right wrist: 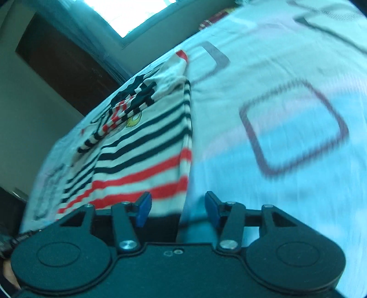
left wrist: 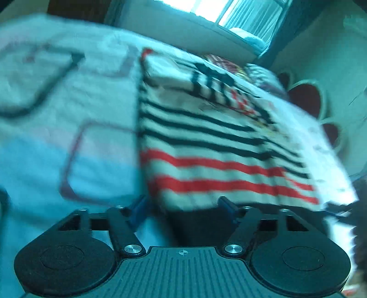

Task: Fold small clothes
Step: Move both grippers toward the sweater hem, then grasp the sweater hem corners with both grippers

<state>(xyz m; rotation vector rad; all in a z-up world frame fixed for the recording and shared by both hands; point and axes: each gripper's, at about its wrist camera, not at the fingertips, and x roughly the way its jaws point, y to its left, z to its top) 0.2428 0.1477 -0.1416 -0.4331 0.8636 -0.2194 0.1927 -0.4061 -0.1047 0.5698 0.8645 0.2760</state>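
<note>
A small striped shirt (left wrist: pixel 206 142), white with black stripes above and red stripes near the hem, lies flat on the bed. It also shows in the right wrist view (right wrist: pixel 142 146), with a sleeve folded over its chest. My left gripper (left wrist: pixel 183 209) is open, its blue pads (left wrist: pixel 137 211) just short of the shirt's near hem. My right gripper (right wrist: pixel 177 208) is open, its blue pads (right wrist: pixel 143 207) at the hem's right corner. Neither holds cloth. Both views are blurred.
The bed sheet (left wrist: pixel 57 114) is pale blue with dark square outlines (right wrist: pixel 296 128). A window (left wrist: pixel 215 9) and a headboard with red panels (left wrist: pixel 307 96) lie beyond the bed. A dark wooden door (right wrist: pixel 64 64) stands behind the bed.
</note>
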